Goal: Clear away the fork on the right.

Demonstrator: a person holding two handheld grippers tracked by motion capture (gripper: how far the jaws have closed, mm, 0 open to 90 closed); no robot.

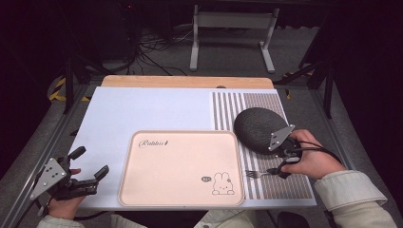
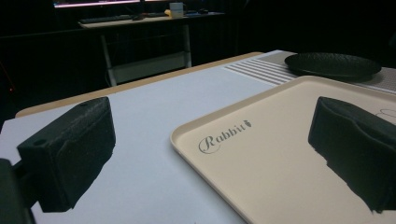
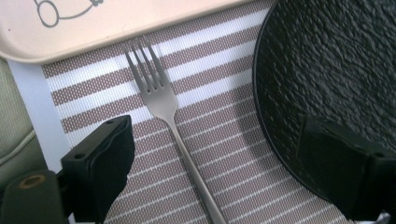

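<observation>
A silver fork (image 1: 259,173) lies on the striped placemat (image 1: 275,187), tines toward the beige rabbit tray (image 1: 180,156). My right gripper (image 1: 281,164) stands open over the fork's handle. In the right gripper view the fork (image 3: 163,102) runs up between the two spread jaws of the right gripper (image 3: 224,163), and neither jaw touches it. A black textured plate (image 1: 259,128) sits just beyond, its rim (image 3: 327,60) under the right-hand jaw. My left gripper (image 1: 90,162) is open and empty at the table's front left, with the tray's corner (image 2: 280,121) ahead of it.
A pale blue mat (image 1: 142,111) covers the table left of the placemat. The tray's raised rim (image 3: 116,42) lies close to the fork's tines. The person's sleeve (image 1: 351,192) rests at the front right. Beyond the table's far edge stand a metal frame (image 1: 233,35) and cables.
</observation>
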